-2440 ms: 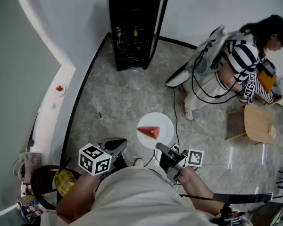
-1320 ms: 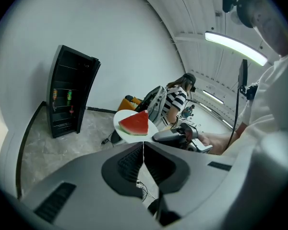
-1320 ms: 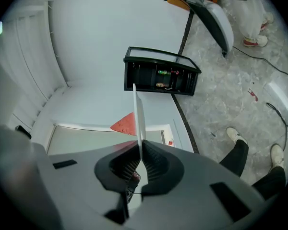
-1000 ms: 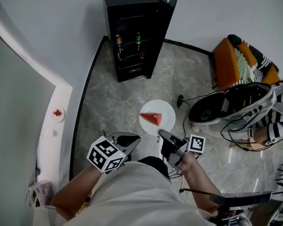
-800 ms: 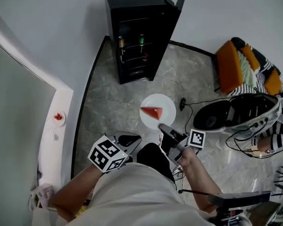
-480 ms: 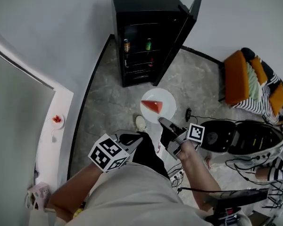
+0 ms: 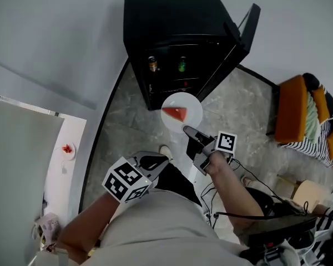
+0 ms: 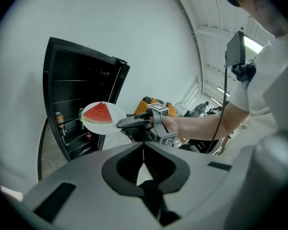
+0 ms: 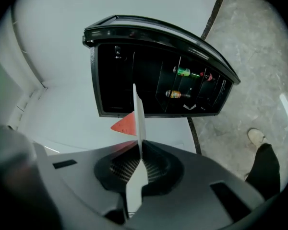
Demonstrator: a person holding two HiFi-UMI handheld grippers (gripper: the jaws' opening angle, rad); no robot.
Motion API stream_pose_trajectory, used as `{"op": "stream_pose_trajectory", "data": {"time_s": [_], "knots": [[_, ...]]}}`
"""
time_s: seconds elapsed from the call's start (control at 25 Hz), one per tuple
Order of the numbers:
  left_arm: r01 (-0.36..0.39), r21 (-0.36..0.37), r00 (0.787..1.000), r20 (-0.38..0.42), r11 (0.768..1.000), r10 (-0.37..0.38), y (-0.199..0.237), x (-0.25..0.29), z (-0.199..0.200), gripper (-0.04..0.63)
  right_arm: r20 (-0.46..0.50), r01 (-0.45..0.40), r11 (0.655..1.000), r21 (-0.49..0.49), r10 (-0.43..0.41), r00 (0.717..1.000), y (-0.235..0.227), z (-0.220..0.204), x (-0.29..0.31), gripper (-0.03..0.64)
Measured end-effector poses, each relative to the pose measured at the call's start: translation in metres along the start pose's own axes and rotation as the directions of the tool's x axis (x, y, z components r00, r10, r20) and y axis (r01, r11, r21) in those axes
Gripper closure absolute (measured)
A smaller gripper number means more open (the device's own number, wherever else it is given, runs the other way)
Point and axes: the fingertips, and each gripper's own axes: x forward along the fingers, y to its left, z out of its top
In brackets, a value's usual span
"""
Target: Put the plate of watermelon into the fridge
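A white plate [image 7: 190, 108] carrying a red watermelon wedge [image 7: 175, 113] hangs in the air just in front of the open black fridge [image 7: 172, 15]. My right gripper [image 7: 187, 131] is shut on the plate's near rim. In the right gripper view the plate [image 9: 138, 119] shows edge-on between the jaws, the wedge [image 9: 126, 125] on its left, the fridge shelves [image 9: 182, 87] behind. My left gripper [image 7: 151, 162] is low at my left side, shut and holding nothing; its view shows the plate [image 8: 116, 116], the wedge [image 8: 98, 114] and the fridge [image 8: 72, 99].
Bottles [image 7: 182, 65] and a can [image 7: 152, 64] stand on the fridge shelves. The fridge door [image 7: 236, 43] swings out to the right. An orange chair [image 7: 297, 112] with striped cloth stands at right. A white ledge [image 7: 66, 165] runs along the left wall. Cables [image 7: 241, 173] lie on the floor.
I have walked up to the fridge, and the plate in my right gripper has travelled forward until it sits at the open shelves. The left gripper stayed by my side.
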Motion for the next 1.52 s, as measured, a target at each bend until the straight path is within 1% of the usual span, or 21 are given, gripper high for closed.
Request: {"op": "stream_pose_trajectory", "data": {"time_s": [0.12,0.28,0.48,0.72,0.88,1.32,1.52], "knots": [[-0.023,-0.003,1.000,0.002,1.000,0.023,0.029,0.021,0.030,0.581,-0.015,0.010,1.000,0.003,-0.010,1.000,-0.011,0.050,0.031,0.594],[-0.057,-0.015,0.998,-0.004,0.998,0.057,0.053,0.031,0.052,0.581,-0.029,0.016,1.000,0.016,-0.016,0.999,-0.024,0.088,0.073,0.594],[-0.078,-0.025,0.997,-0.017,0.997,0.078,0.086,0.051,0.071,0.581,-0.018,0.041,0.999,0.019,-0.041,0.999,-0.049,0.139,0.117,0.594],[-0.091,-0.003,0.995,-0.029,0.996,0.091,0.096,0.059,0.082,0.581,-0.005,0.059,0.998,0.034,-0.058,0.998,-0.063,0.168,0.149,0.594],[-0.092,-0.014,0.995,-0.040,0.996,0.091,0.114,0.074,0.087,0.581,0.002,0.070,0.996,0.048,-0.070,0.998,-0.081,0.194,0.177,0.594],[-0.107,-0.029,0.992,-0.062,0.994,0.106,0.128,0.081,0.084,0.581,0.025,0.127,0.990,0.058,-0.129,0.991,-0.102,0.224,0.222,0.594],[-0.115,-0.039,0.992,-0.060,0.993,0.112,0.132,0.079,0.081,0.581,0.041,0.160,0.987,0.036,-0.161,0.986,-0.108,0.240,0.236,0.592]]}}
